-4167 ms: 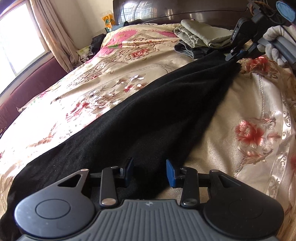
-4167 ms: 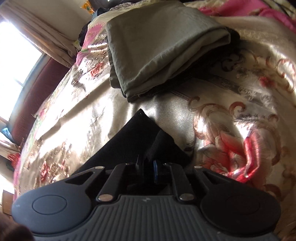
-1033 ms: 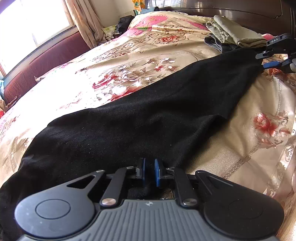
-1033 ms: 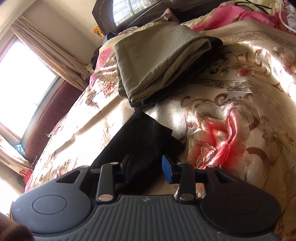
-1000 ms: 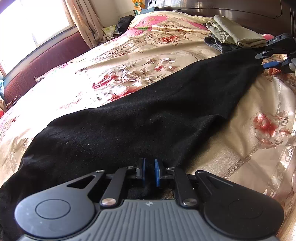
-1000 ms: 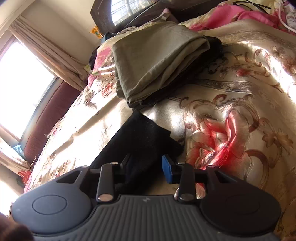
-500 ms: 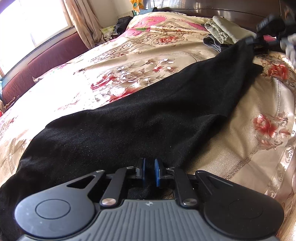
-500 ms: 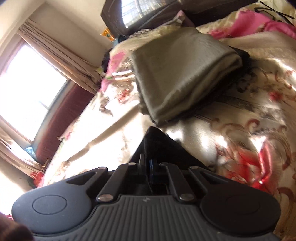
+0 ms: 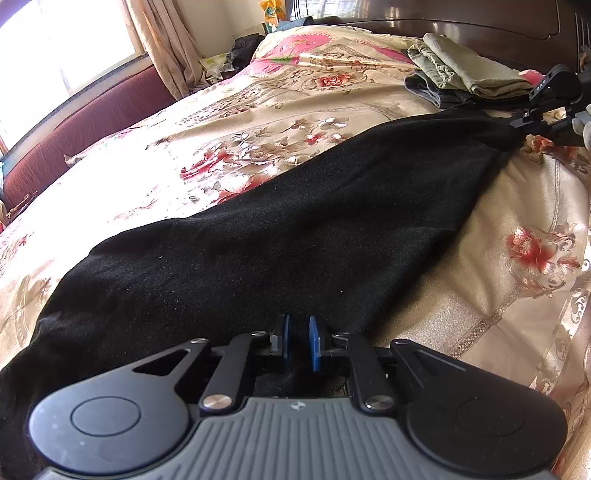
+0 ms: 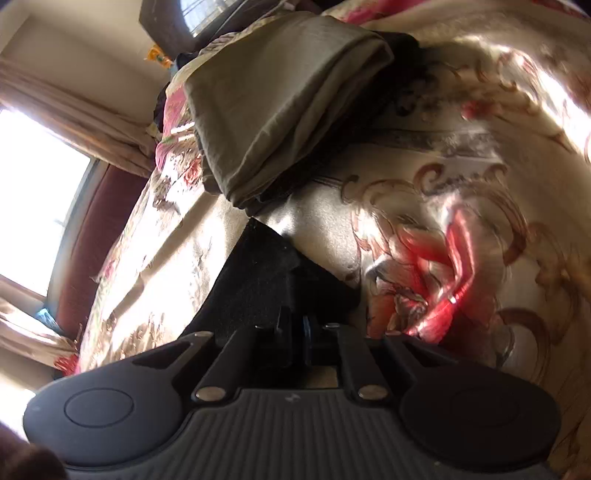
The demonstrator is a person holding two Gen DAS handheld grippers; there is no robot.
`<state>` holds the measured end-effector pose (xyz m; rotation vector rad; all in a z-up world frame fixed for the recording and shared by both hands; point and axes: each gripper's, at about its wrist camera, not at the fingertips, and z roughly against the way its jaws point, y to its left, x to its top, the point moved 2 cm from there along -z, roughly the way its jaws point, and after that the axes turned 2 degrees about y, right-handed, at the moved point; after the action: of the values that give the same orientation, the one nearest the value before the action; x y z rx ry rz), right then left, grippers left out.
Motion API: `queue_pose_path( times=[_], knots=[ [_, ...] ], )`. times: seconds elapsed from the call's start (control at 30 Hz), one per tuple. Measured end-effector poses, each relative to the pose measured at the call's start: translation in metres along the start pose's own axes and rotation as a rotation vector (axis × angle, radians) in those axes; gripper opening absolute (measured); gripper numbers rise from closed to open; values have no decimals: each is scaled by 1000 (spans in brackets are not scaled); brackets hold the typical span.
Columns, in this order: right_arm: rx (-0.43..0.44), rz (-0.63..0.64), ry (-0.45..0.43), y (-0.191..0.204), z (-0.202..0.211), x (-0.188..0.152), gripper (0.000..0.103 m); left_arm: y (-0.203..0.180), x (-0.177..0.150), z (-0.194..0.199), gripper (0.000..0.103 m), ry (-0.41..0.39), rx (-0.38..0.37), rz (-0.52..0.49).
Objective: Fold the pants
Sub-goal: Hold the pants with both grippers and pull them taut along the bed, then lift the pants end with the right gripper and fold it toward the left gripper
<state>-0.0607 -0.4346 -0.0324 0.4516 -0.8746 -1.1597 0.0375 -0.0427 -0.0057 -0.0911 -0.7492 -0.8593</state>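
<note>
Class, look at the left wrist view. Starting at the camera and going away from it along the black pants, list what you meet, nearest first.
Left tongs → black pants → right tongs at the pants' far end → folded clothes → headboard.

the pants (image 9: 295,229) run off the left view's lower left edge; the bedspread (image 10: 461,229) is smeared by blur in the right view

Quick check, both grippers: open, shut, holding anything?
Left gripper: shut on the black pants at the near end.
Right gripper: jaws just closed, shut on the pants' far end.
</note>
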Motion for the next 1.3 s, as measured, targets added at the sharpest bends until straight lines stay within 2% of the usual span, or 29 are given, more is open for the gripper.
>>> queue_pose_path(
  times=[0.07, 0.17, 0.3, 0.47, 0.53, 0.57, 0.63, 0.67, 0.73, 0.77, 0.83, 0.9, 0.93, 0.97, 1.03, 1.1, 1.3],
  knots=[
    [10, 25, 6, 1, 3, -1, 16, 0, 0, 0, 29, 1, 1, -5],
    [25, 29, 27, 2, 12, -10, 30, -1, 1, -1, 29, 3, 5, -13],
    [43, 3, 69, 0, 7, -21, 40, -1, 1, -2, 29, 2, 5, -12],
    [7, 29, 71, 9, -16, -18, 43, -2, 1, -1, 29, 3, 9, -14],
    [27, 26, 47, 11, -22, -18, 45, -2, 1, -1, 29, 2, 9, -12],
    [32, 14, 37, 11, -23, -18, 44, -2, 1, -1, 29, 1, 9, -9],
    [86, -13, 36, 13, -21, -20, 15, -1, 1, 0, 29, -1, 7, -6],
    [126, -29, 28, 16, -17, -21, 9, 0, 2, 2, 29, -6, 4, -3],
    [162, -23, -8, 18, -8, -25, 9, 3, 3, 6, 29, -23, -14, 22],
    [172, -30, -14, 17, -8, -26, 12, 5, 4, 6, 29, -28, -27, 43],
    [164, -47, 29, 12, -20, -28, 14, 5, 7, 1, 29, -30, -43, 78],
    [158, -40, 80, 12, -36, -32, 29, -2, 7, -8, 29, -29, -43, 85],
    [161, -38, 73, 13, -40, -34, 31, -6, 6, -13, 28, -21, -37, 89],
    [156, -40, 60, 14, -43, -35, 30, -12, 6, -15, 28, -24, -23, 86],
    [159, -63, 63, 13, -44, -33, 11, -20, 7, -14, 28, -31, -5, 50],
    [192, -112, 60, 3, -37, -25, 6, -24, 9, -13, 28, -24, -6, 27],
    [136, -110, -28, -24, 5, -6, 5, -42, 15, -6, 28, -29, -79, 16]
  ],
)
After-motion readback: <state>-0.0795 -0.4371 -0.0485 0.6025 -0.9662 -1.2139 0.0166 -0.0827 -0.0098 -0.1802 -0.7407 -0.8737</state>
